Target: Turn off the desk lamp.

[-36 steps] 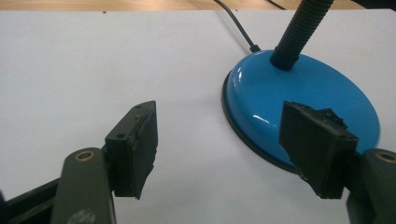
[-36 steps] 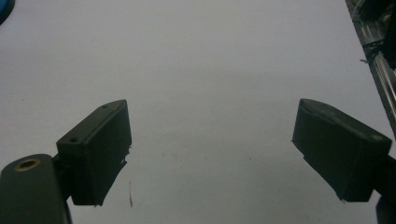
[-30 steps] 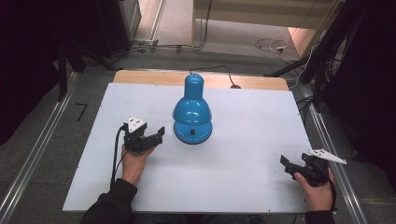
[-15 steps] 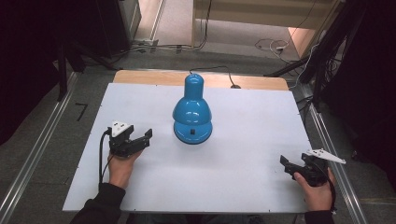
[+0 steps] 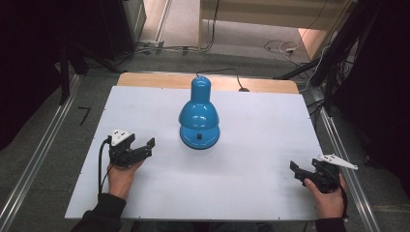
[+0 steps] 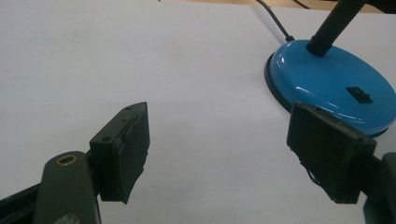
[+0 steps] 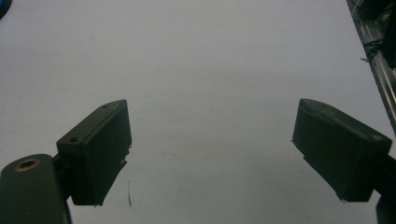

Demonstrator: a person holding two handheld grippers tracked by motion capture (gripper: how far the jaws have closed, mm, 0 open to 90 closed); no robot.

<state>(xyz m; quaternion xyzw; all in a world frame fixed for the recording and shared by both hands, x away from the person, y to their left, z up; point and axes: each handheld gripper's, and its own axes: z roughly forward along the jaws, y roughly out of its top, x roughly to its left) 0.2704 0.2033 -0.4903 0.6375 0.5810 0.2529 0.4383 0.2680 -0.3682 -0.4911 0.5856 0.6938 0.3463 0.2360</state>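
Since nothing is held, we describe both grippers as empty and the lamp as standing free.

Lamp: a blue desk lamp [image 5: 198, 116] stands upright near the middle of the white table [image 5: 261, 159], shade bent down over its round base; we see a small black switch [image 6: 358, 94] on the base in the left gripper view, and a dark cord [image 5: 227, 73] running off the far edge.

Left gripper: the left gripper [image 5: 144, 147] sits near the lamp's base, to its left and apart from it, jaws pointing toward it. The jaws stand wide apart with only bare table between them, and they have just been opening further.

Right gripper: the right gripper [image 5: 296, 171] rests well apart from the lamp, near the table's front right corner, jaws spread, nothing between them.

Hand pose: the left hand [image 5: 121, 176] reaches in from the front edge, sleeve at the wrist, holding its gripper low and roughly level. The right hand [image 5: 329, 200] holds its gripper low too, aimed leftward across the table.

Risk: we judge that a sideways approach could nudge the glossy base and slide the lamp, or that a jaw could slip off the smooth rounded rim. A pull on the cord might tilt the top-heavy shade.
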